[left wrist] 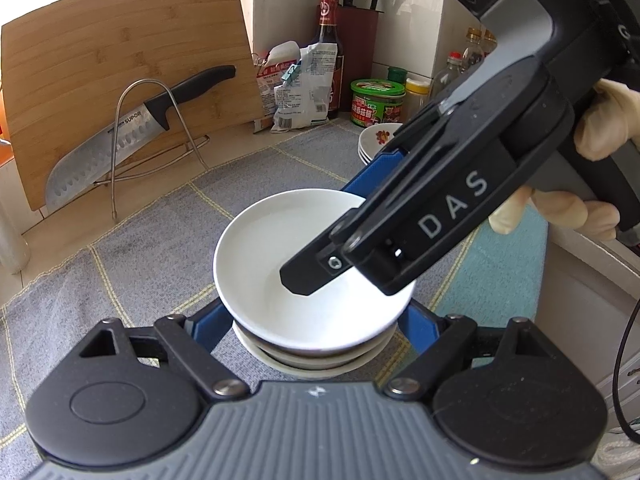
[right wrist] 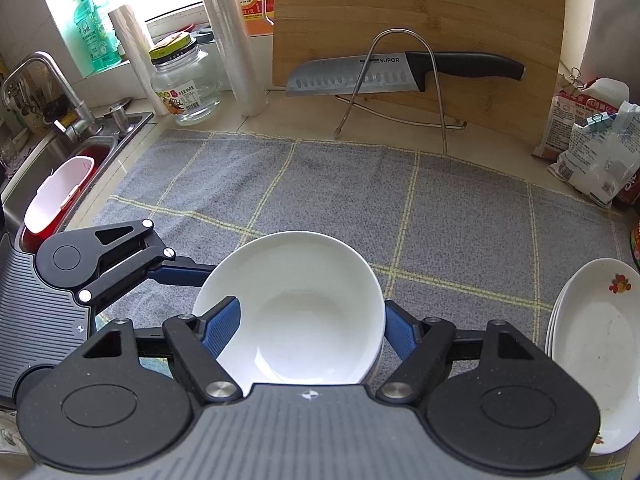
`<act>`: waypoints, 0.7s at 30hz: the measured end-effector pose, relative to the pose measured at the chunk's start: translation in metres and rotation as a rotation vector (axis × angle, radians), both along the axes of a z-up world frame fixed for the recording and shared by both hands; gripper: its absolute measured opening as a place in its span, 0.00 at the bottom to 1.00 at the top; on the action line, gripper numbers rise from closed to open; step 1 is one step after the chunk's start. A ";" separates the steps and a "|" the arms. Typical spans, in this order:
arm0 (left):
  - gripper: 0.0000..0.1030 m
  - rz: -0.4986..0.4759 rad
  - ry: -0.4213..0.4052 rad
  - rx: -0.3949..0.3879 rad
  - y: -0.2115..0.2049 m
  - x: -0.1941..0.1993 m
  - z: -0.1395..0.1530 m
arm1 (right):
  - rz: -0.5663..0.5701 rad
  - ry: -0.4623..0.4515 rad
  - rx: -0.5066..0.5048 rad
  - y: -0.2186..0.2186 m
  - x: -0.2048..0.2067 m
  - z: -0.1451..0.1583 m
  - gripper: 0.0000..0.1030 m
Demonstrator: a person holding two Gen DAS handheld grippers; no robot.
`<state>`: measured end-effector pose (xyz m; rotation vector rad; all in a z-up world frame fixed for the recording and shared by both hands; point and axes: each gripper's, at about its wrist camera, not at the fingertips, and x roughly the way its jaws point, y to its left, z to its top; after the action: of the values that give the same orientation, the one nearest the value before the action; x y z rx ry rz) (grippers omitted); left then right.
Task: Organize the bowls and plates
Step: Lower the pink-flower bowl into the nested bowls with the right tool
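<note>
On the grey checked cloth (right wrist: pixel 460 208) near the table's front edge, the left tool (left wrist: pixel 316 322) straddles a stack of white bowls (left wrist: pixel 312 344) with its blue fingers apart either side, seemingly steadying it. The right tool (right wrist: pixel 310 326) is clamped on the rim of the top white bowl (right wrist: pixel 296 304), one finger inside, likely seating it. Only the left view shows the bowls beneath and the gloved hand (left wrist: pixel 600 120); only the right shows the sink (right wrist: pixel 60 168) and the flowered plates (right wrist: pixel 596 352) near the right edge.
</note>
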<state>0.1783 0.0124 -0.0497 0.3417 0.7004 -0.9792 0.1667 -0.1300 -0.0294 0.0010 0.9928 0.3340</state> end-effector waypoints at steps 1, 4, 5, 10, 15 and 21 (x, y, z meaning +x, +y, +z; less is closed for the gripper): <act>0.86 -0.001 0.001 -0.001 0.000 0.000 0.000 | 0.000 0.002 0.000 0.000 0.000 0.000 0.79; 0.86 0.000 0.007 -0.004 0.001 0.001 0.000 | 0.001 0.004 -0.001 0.000 0.001 -0.001 0.79; 0.86 -0.001 0.007 -0.004 0.001 0.001 0.000 | 0.001 0.006 -0.001 0.000 0.001 -0.001 0.79; 0.91 -0.006 -0.006 -0.014 0.003 0.002 0.000 | 0.016 -0.005 0.008 0.002 0.001 -0.001 0.94; 0.91 -0.011 -0.014 -0.021 0.006 0.000 0.002 | 0.022 -0.022 -0.006 0.006 -0.001 0.002 0.98; 0.94 -0.017 -0.020 -0.040 0.017 -0.002 0.006 | 0.023 -0.047 -0.013 0.010 -0.006 0.006 1.00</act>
<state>0.1765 0.0297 -0.0435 0.3228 0.6598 -1.0028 0.1607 -0.1204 -0.0236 -0.0295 0.9489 0.3472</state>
